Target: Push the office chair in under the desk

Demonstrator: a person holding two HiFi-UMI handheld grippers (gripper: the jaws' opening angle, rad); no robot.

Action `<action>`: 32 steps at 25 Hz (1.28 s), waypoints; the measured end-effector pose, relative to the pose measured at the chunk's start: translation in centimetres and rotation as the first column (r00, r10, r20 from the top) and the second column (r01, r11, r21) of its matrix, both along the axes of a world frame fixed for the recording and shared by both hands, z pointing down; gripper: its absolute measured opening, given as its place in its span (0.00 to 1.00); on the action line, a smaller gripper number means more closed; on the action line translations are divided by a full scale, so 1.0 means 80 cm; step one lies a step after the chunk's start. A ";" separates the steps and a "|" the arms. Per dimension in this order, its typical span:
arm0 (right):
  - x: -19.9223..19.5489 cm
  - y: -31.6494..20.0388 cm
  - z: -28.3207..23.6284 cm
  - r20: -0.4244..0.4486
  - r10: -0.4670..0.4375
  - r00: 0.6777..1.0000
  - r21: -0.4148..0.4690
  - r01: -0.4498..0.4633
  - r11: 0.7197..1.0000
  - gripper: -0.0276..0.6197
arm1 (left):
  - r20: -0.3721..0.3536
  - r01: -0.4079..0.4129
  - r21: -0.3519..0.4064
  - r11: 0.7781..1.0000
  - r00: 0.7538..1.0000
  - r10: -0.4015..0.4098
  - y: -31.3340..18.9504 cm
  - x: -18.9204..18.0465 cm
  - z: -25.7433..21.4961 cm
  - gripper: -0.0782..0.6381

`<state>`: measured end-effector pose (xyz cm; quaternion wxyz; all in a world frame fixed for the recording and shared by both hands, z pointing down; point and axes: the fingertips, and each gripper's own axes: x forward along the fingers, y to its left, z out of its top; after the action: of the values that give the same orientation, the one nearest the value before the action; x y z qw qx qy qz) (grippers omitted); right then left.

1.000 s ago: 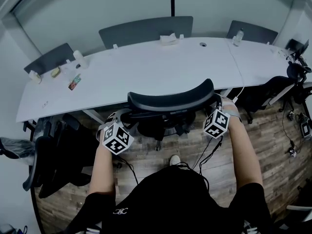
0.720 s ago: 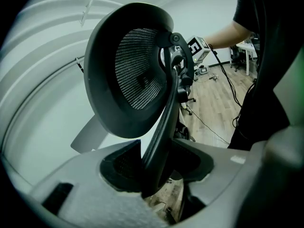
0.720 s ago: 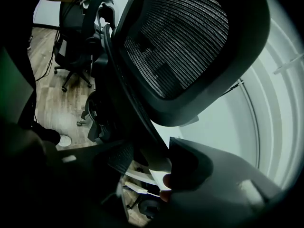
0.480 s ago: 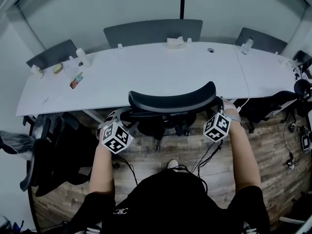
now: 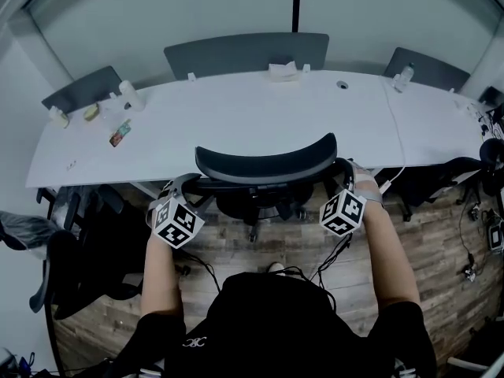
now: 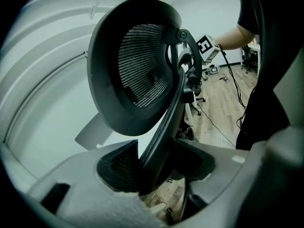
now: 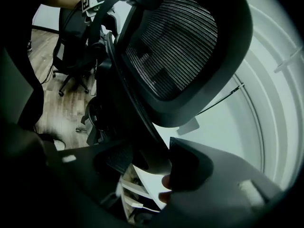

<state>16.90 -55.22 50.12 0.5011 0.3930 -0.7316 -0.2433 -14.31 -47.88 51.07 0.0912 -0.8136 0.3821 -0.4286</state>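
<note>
A black mesh-backed office chair (image 5: pixel 264 164) stands against the front edge of the long white desk (image 5: pixel 236 109), its seat below the desktop. My left gripper (image 5: pixel 183 191) is on the left side of the chair's back frame. In the left gripper view the frame bar (image 6: pixel 164 122) runs between the jaws of the left gripper (image 6: pixel 156 167), touching both pads while the jaws are opening. My right gripper (image 5: pixel 346 181) holds the right side. In the right gripper view the right gripper (image 7: pixel 152 163) is shut on the frame bar below the mesh back (image 7: pixel 185 51).
Another black chair (image 5: pixel 87 242) stands close at the left and one more at the right (image 5: pixel 441 176). Grey chairs (image 5: pixel 244 53) line the desk's far side. A bottle (image 5: pixel 130 97) and a tissue pack (image 5: pixel 282 71) sit on the desk. Cables (image 5: pixel 331 250) trail over the wood floor.
The chair has rolled a little further in towards the desk, with both grippers moving forward on its back frame. The view has shifted slightly.
</note>
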 end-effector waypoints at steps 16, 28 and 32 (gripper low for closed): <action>-0.017 0.010 0.000 0.019 0.045 0.999 0.030 -0.045 0.999 0.41 | -0.023 -0.037 -0.005 0.999 0.999 0.037 -0.013 -0.021 0.001 0.45; -0.025 0.013 -0.005 0.055 0.019 0.998 0.088 -0.023 0.996 0.42 | -0.008 -0.027 0.033 0.999 1.000 0.027 -0.025 -0.029 0.002 0.49; -0.025 0.022 -0.007 0.166 0.027 0.986 0.068 -0.039 0.997 0.46 | -0.060 0.001 0.042 0.999 0.998 0.001 -0.018 -0.025 -0.001 0.52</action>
<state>14.87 -53.44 49.57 0.4286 0.4413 -0.7549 -0.2275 -16.34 -49.34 50.95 0.0967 -0.8241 0.3937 -0.3956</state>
